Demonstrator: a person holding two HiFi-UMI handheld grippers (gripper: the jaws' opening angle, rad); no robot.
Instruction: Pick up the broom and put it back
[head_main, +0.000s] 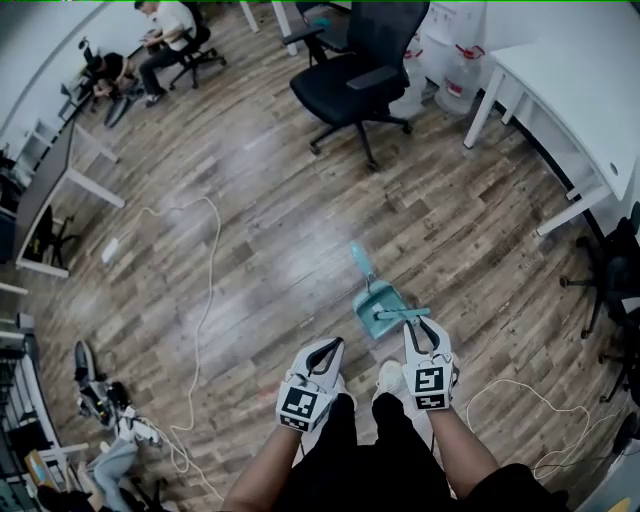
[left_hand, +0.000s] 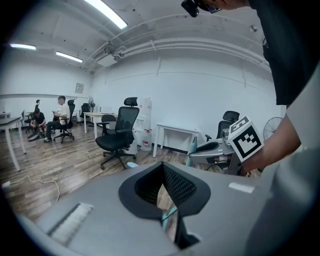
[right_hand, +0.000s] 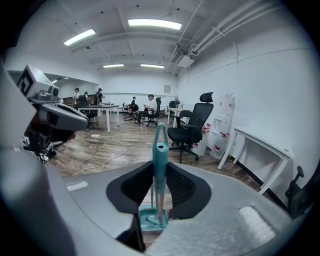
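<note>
A small teal broom (right_hand: 159, 165) stands upright between my right gripper's jaws, its looped handle end poking past them. The matching teal dustpan (right_hand: 151, 218) hangs just below. In the head view the dustpan (head_main: 378, 303) and its handle (head_main: 360, 262) sit above the wooden floor in front of the right gripper (head_main: 424, 330), which is shut on the broom. My left gripper (head_main: 330, 350) floats beside it to the left, shut and holding nothing. In the left gripper view only a thin slit shows between the pads (left_hand: 182, 187), and the right gripper (left_hand: 220, 150) is off to the right.
A black office chair (head_main: 355, 75) stands ahead and a white desk (head_main: 570, 90) at the right with water jugs (head_main: 462, 75) beside it. A white cable (head_main: 205, 300) runs across the floor at the left. People sit at the far left (head_main: 165, 40). The person's shoe (head_main: 390, 378) is below the grippers.
</note>
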